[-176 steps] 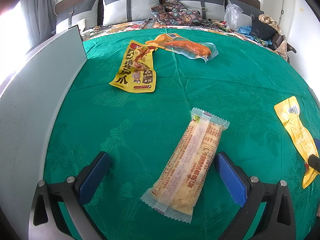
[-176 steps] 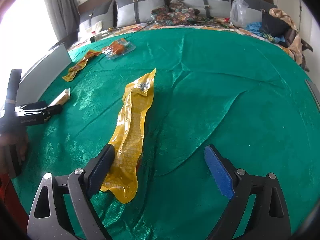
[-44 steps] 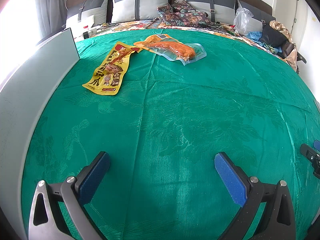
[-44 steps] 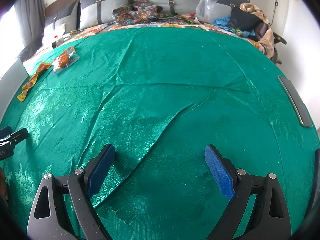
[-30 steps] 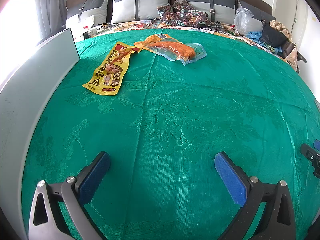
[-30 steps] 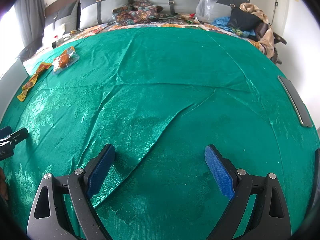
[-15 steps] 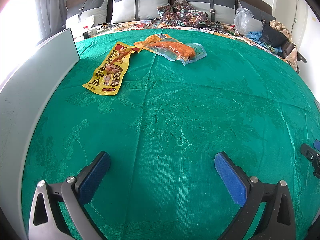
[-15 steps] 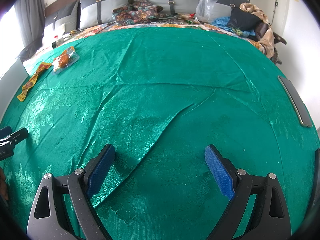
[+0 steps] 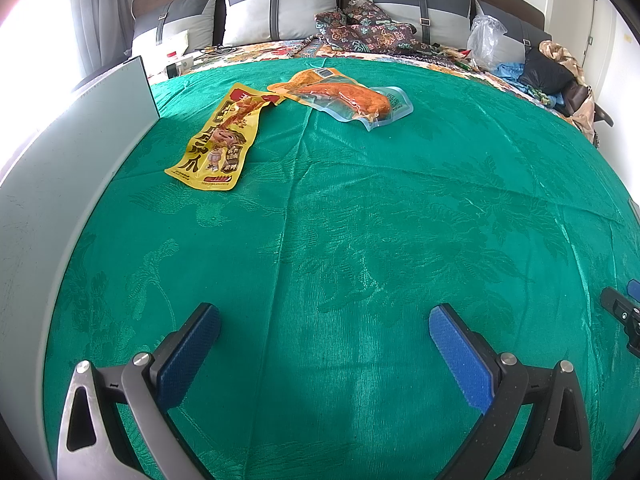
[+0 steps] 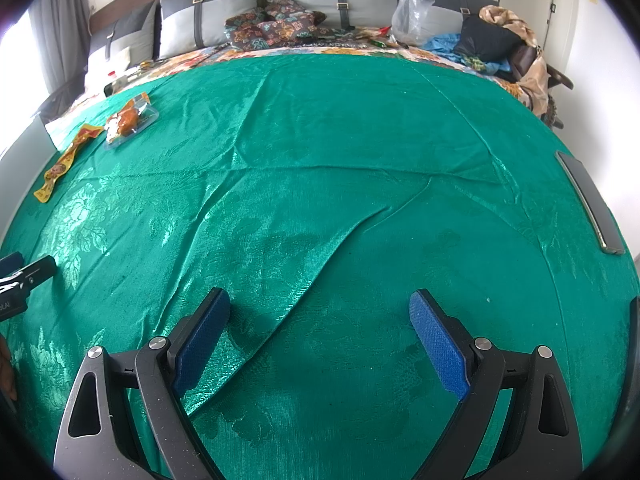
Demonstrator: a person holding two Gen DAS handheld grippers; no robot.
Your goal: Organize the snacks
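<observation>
A yellow snack pouch [image 9: 216, 146] with a cartoon print lies flat on the green cloth [image 9: 360, 240], far ahead and left of my left gripper [image 9: 324, 344]. A clear vacuum pack with orange meat [image 9: 346, 98] lies just behind it, its corner touching the pouch. Both show small at the far left in the right wrist view, the pouch [image 10: 60, 168] and the meat pack [image 10: 128, 120]. My left gripper is open and empty over bare cloth. My right gripper [image 10: 320, 332] is open and empty over a cloth fold [image 10: 312, 272].
A grey upright panel [image 9: 60, 184] runs along the left edge of the cloth. A dark flat bar [image 10: 588, 204] lies at the right edge. Pillows [image 9: 280, 12], patterned fabric and bags are piled behind the cloth. Each gripper's tip shows at the other view's edge.
Over the last 1.5 seconds nothing has moved. The beige bar and long yellow pouch that lay between the fingers 5.9 seconds ago are out of view now.
</observation>
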